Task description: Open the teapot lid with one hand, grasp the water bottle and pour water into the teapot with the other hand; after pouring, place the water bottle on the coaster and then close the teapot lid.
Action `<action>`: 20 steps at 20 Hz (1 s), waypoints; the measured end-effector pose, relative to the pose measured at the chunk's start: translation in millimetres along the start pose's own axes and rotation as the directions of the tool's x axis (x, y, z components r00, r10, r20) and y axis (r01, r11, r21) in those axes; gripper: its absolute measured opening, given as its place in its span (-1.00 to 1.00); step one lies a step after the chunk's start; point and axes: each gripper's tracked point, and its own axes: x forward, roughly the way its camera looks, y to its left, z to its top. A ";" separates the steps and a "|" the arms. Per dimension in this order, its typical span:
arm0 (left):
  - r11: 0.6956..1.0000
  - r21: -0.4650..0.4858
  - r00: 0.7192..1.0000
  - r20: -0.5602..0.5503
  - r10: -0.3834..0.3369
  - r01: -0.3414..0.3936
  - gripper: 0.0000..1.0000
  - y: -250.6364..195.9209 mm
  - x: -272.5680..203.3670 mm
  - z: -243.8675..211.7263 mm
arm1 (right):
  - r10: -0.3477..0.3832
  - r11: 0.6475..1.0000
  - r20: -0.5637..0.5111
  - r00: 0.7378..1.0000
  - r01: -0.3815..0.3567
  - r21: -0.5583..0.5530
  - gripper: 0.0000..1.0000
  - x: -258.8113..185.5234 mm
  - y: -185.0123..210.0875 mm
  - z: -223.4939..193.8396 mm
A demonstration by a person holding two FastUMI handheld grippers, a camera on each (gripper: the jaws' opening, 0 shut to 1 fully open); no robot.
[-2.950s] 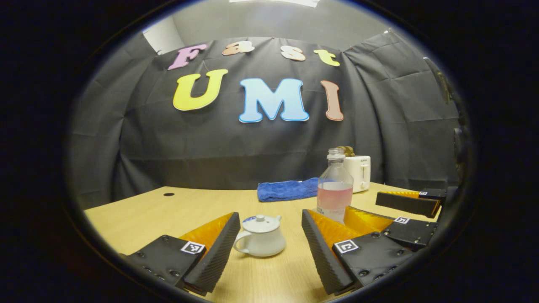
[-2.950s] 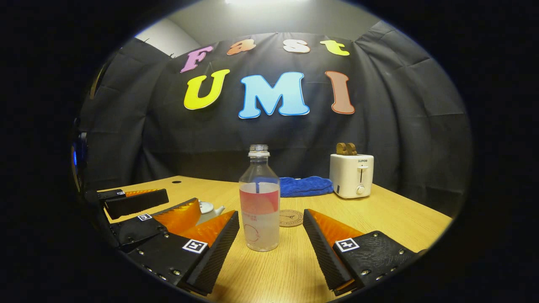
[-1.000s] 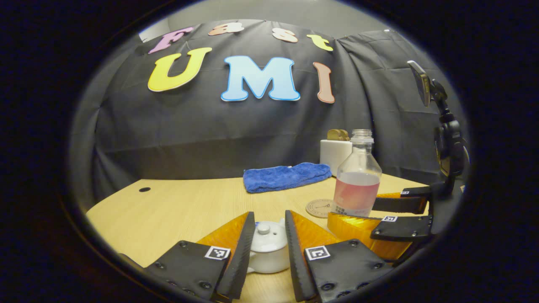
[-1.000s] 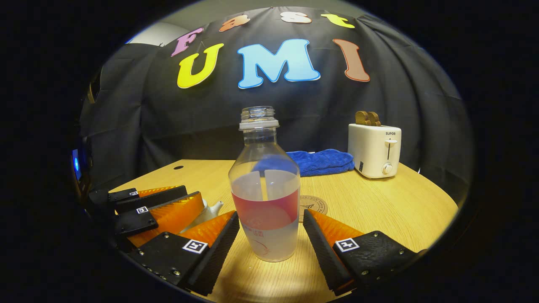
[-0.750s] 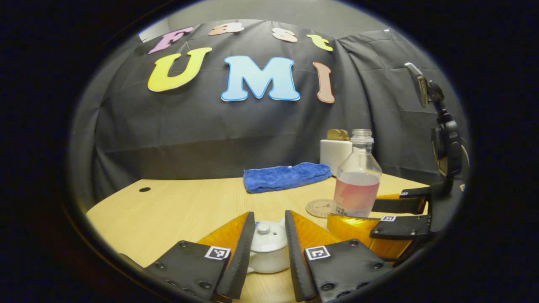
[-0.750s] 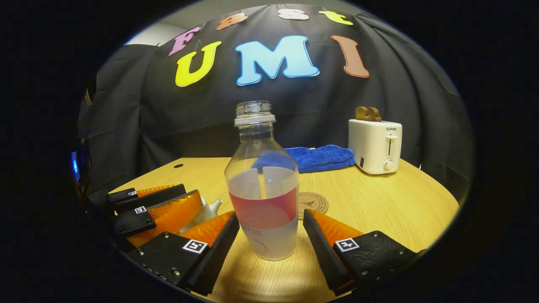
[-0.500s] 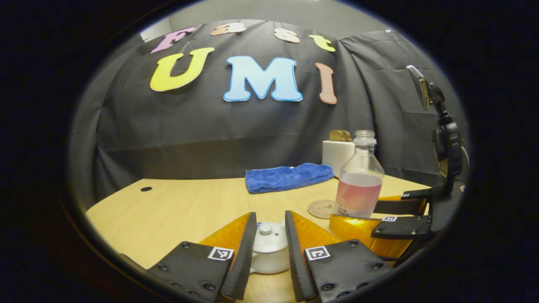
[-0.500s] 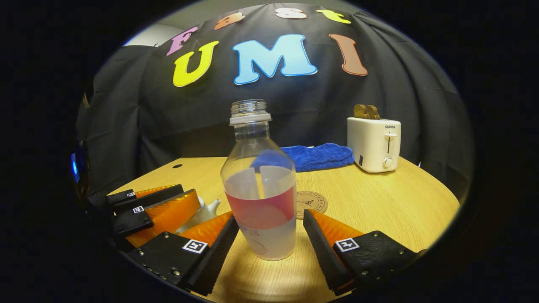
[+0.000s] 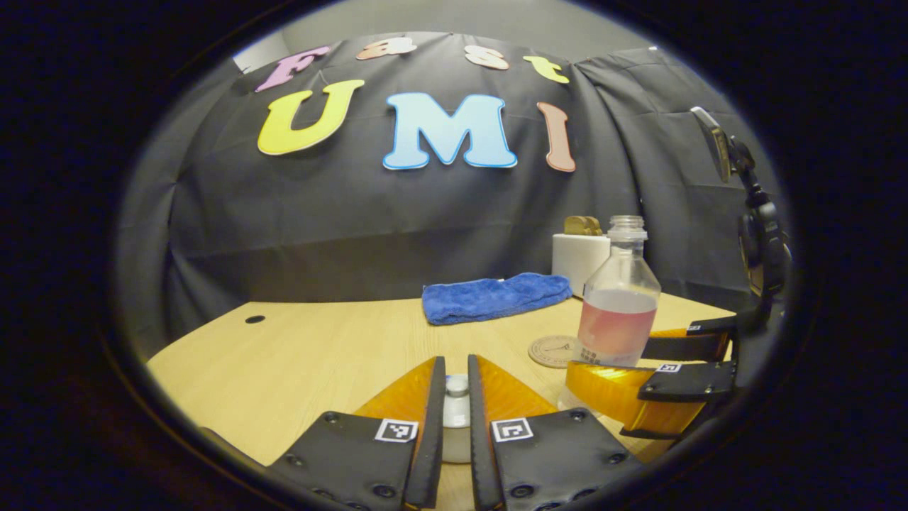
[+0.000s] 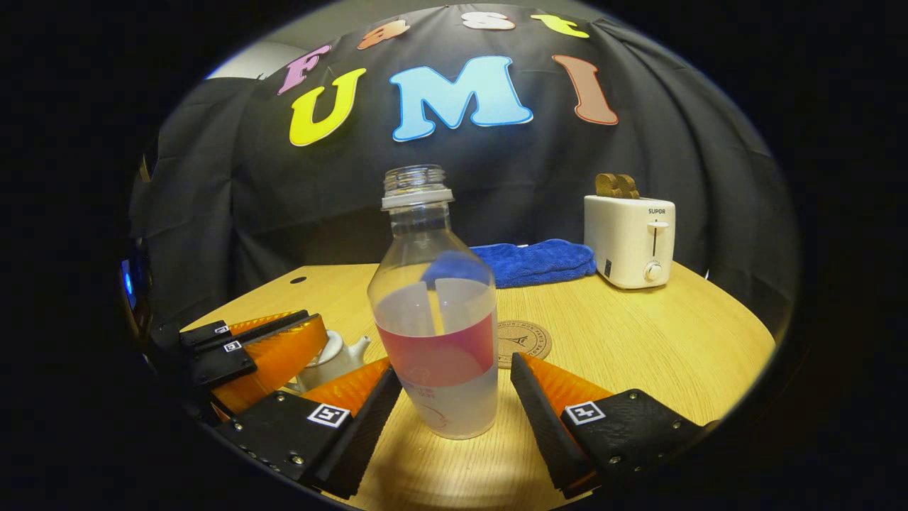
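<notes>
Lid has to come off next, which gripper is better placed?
Left. The left gripper has its fingers closed in on the knob of the teapot lid. The right gripper is open, straddling the water bottle, so it suits the pour.

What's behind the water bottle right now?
Behind the water bottle: the coaster, then the blue towel, each partly hidden by the bottle. The toaster stands off to one side.

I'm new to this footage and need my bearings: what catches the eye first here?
The uncapped water bottle, partly full, stands upright between the right gripper's open fingers. The left gripper is closed on the knob of the white teapot lid. Behind the bottle lie a round coaster, a blue towel and a white toaster.
</notes>
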 end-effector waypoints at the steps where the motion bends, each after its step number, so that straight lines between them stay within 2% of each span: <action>1: 1.000 -0.014 1.000 0.014 0.003 -0.002 -0.51 1.7 -0.3 4.0 | 0.001 1.000 -0.001 1.000 -0.001 0.001 0.89 0.2 0.0 -1.2; 2: 1.000 -0.021 1.000 0.016 0.004 -0.004 -0.72 2.7 -2.8 2.8 | 0.003 1.000 -0.002 1.000 -0.003 0.001 0.89 0.1 0.4 -1.4; 5: 1.000 -0.021 1.000 0.024 0.020 -0.020 -0.72 3.2 -1.1 4.5 | 0.003 1.000 -0.005 1.000 -0.003 0.005 0.89 0.7 -0.2 -1.3; 9: 0.998 -0.055 0.994 0.101 0.033 -0.027 -0.72 8.9 -9.5 16.7 | 0.015 1.000 -0.018 1.000 -0.015 0.007 0.89 0.2 1.5 -3.9; 17: 0.993 -0.113 0.991 0.130 0.037 -0.022 -0.75 21.3 -21.1 16.2 | -0.001 1.000 -0.040 0.999 0.001 -0.008 0.88 -1.0 0.3 -8.3; 18: 0.991 -0.130 0.990 0.135 0.037 -0.019 -0.75 24.7 -23.9 16.9 | -0.009 1.000 -0.039 0.999 0.008 -0.022 0.85 -2.5 1.6 -6.9; 19: 0.989 -0.149 0.989 0.144 0.037 -0.015 -0.77 27.3 -26.6 18.2 | -0.021 0.999 -0.035 0.999 0.020 -0.038 0.66 -2.3 0.3 -7.2; 20: 0.986 -0.166 0.987 0.155 0.043 -0.017 -0.72 31.5 -30.2 22.3 | -0.036 0.998 -0.033 0.999 0.034 -0.059 0.59 -2.4 0.1 -6.3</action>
